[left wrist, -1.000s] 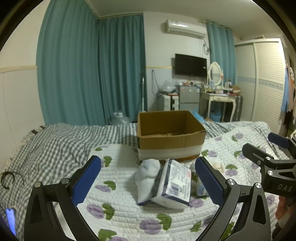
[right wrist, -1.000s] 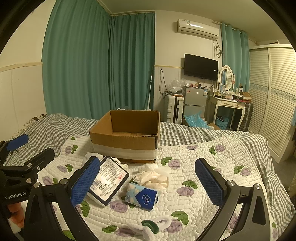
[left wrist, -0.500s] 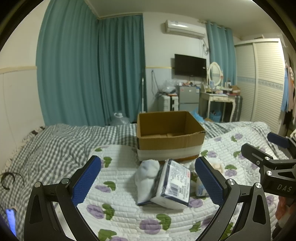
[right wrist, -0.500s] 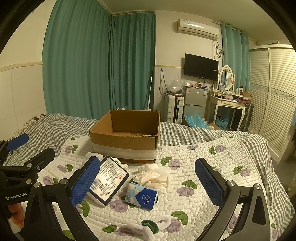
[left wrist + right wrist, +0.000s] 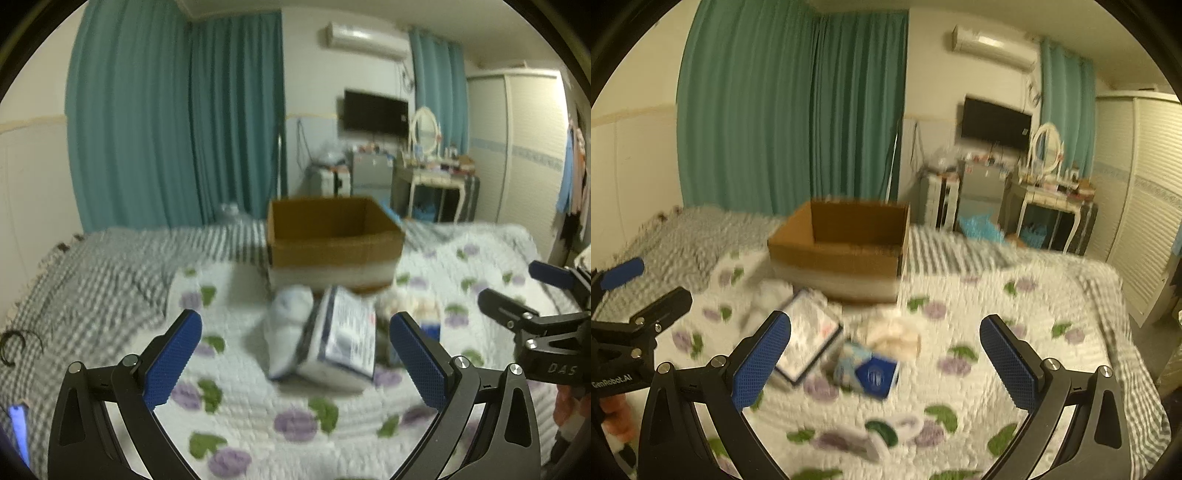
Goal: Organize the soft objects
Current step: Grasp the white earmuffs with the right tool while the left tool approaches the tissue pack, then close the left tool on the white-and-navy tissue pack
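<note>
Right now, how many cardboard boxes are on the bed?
1. The open cardboard box sits toward the far side of the bed, behind the loose packets. Both claws, left claw and right claw, are open and apart from it. Nothing suggests another.

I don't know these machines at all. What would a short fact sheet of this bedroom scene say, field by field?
Setting: bed with floral quilt
Container: open cardboard box on the bed, looks empty inside
Loose items: white pack with printed label, blue tissue pack, crumpled cream cloth, white bundle
Left tool: open, holding nothing, aimed at the labelled pack
Right tool: open, holding nothing, above the tissue pack
Image quality: both views blurred
</note>
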Available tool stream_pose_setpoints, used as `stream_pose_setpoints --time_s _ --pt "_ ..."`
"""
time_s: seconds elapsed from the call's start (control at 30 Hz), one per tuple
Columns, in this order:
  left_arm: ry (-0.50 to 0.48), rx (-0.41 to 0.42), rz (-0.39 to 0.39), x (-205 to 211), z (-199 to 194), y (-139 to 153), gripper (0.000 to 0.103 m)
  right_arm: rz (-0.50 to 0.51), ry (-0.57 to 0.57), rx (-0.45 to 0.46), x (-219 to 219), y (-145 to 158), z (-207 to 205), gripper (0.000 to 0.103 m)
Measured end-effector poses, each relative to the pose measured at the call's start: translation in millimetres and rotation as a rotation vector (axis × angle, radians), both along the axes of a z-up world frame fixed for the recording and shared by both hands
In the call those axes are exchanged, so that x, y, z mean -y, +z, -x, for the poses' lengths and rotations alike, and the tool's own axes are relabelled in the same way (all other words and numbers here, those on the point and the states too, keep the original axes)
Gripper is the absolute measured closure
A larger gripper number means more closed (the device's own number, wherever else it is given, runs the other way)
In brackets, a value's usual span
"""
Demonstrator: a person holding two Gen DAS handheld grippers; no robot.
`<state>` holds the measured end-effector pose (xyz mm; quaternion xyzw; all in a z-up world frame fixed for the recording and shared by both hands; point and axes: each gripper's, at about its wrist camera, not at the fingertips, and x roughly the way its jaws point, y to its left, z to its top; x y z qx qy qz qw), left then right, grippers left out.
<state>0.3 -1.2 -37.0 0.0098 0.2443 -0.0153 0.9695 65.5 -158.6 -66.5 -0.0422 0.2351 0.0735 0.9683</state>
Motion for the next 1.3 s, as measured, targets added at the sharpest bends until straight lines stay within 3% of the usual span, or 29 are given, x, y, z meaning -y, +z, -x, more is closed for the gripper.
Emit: stream_pose_setpoints --time_s 0.27,0.47,0.63,0.73,0.77,0.83,0.87,1.1,1.23,1.3 --pt "-0.005 -0.226 -0.028 5.8 -8.9 -65.5 0.000 0.082 0.025 -0.303 -5.5 -84.1 -23.3 0.001" --pt "-0.003 -0.248 -0.005 1.5 -13.6 -69.8 0.000 0.069 0.020 -0.444 -2.9 -120.0 -43.1 0.008" --pt "-0.016 -0.243 -0.006 -0.2 -14.9 -70.6 0.000 0.078 0.009 -0.512 -3.8 -136.2 -57.2 0.022" --pt "-0.022 -0.238 -0.004 -0.9 -15.0 -68.5 0.000 0.082 0.006 -0.508 -4.2 -135.3 -55.8 0.034" --pt "-0.023 -0.235 -0.006 -0.3 -15.1 -67.7 0.000 0.071 0.017 -0.501 -4.0 -132.7 -54.2 0.050" --pt "-0.025 -0.228 -0.011 0.9 -15.0 -65.6 0.000 0.076 0.015 -0.486 -3.7 -125.9 -52.6 0.055" --pt "-0.027 -0.225 -0.013 1.3 -15.4 -64.4 0.000 0.081 0.011 -0.475 -3.2 -122.4 -51.4 0.063" --pt "-0.070 -0.202 -0.033 18.0 -25.5 -54.2 0.000 0.004 0.036 -0.362 8.7 -74.0 -52.0 0.065" --pt "-0.113 -0.254 -0.023 29.8 -42.3 -62.4 0.000 0.017 0.042 -0.321 7.8 -53.4 -64.6 0.065" --pt "-0.113 -0.279 -0.058 37.1 -53.7 -70.6 0.001 0.020 0.055 -0.322 9.0 -51.9 -73.0 0.065"
